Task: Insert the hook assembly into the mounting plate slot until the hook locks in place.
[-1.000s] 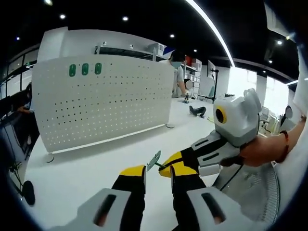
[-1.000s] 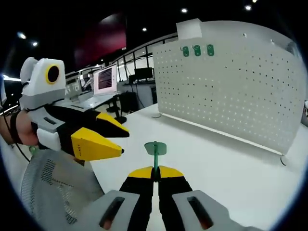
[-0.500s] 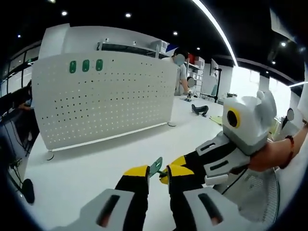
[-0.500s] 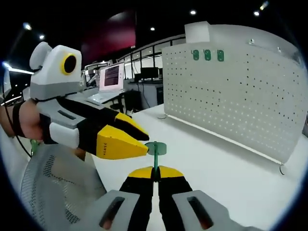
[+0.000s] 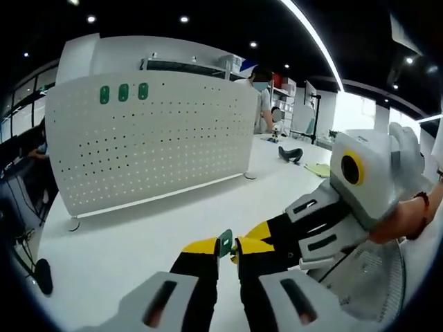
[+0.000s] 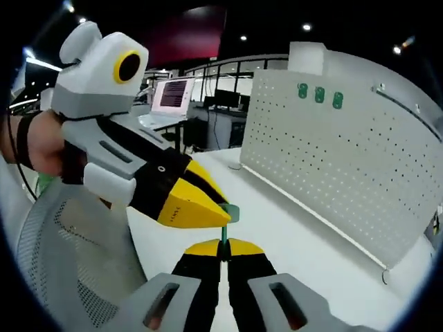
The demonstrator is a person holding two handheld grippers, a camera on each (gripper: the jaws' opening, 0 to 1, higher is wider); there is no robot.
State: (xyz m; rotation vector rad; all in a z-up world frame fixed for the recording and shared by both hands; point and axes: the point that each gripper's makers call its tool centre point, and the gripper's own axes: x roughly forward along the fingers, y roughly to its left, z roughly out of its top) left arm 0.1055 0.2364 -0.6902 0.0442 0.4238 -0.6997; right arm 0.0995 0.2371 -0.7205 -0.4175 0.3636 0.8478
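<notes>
The green hook assembly (image 6: 223, 228) stands upright with its stem pinched in my right gripper (image 6: 223, 243), which is shut on it. My left gripper (image 6: 223, 216) reaches in from the left, and its yellow jaws have closed over the hook's flat green head (image 6: 232, 212). In the left gripper view that head (image 5: 225, 242) sits between my left gripper's (image 5: 227, 243) yellow tips, with the right gripper (image 5: 243, 241) meeting it from the right. The white perforated mounting plate (image 5: 152, 138) (image 6: 332, 159) stands upright on the table beyond, with three green hooks (image 5: 122, 93) (image 6: 319, 94) near its top edge.
The white table (image 5: 124, 235) stretches between the grippers and the plate. A grey mesh chair back (image 6: 62, 256) (image 5: 367, 277) is close under my hands. A person (image 5: 261, 104) stands behind the plate. A lit screen (image 6: 172, 97) sits on a far desk.
My left gripper has come in onto the hook's head and its jaws have narrowed around it. The right gripper has kept hold of the stem. Both views have shifted slightly.
</notes>
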